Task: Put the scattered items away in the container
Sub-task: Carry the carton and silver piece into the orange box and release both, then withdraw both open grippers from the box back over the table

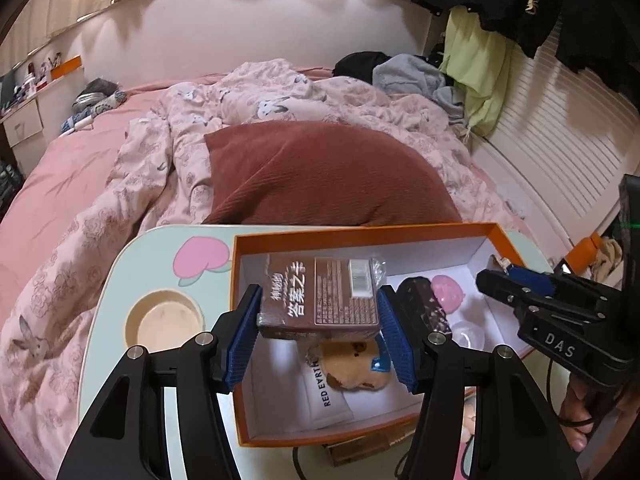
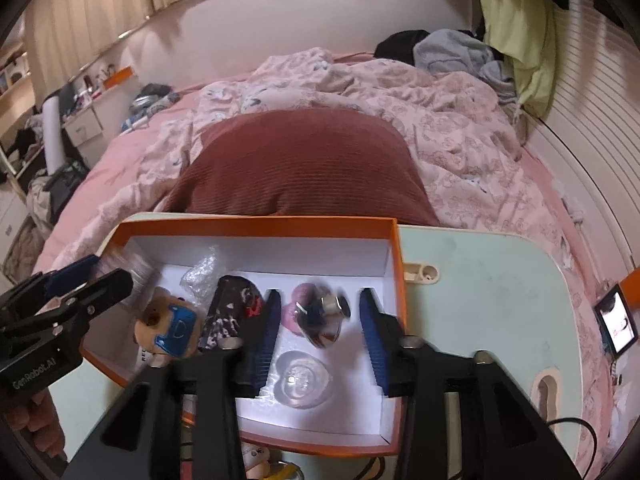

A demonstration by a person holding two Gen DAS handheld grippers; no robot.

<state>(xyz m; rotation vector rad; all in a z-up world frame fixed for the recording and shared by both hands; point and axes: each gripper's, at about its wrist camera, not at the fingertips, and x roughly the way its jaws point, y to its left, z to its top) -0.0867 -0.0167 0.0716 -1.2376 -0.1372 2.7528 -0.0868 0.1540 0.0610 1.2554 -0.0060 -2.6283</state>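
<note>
left hand-held gripper [image 1: 318, 322]: blue pads closed on the short sides of a brown packet [image 1: 320, 300], held level above the orange box [image 1: 360, 234].
packet axis: long side runs pad to pad, across the box's left half.
below it: plush toy [image 1: 352, 364] and white pouch [image 1: 320, 392]; the drop is straight down.
right hand-held gripper [image 2: 318, 332]: jaws apart, nothing gripped, over a small dark bottle [image 2: 322, 320] in the box's right half.
surface [image 2: 488, 280]: mint tray on the bed.
</note>
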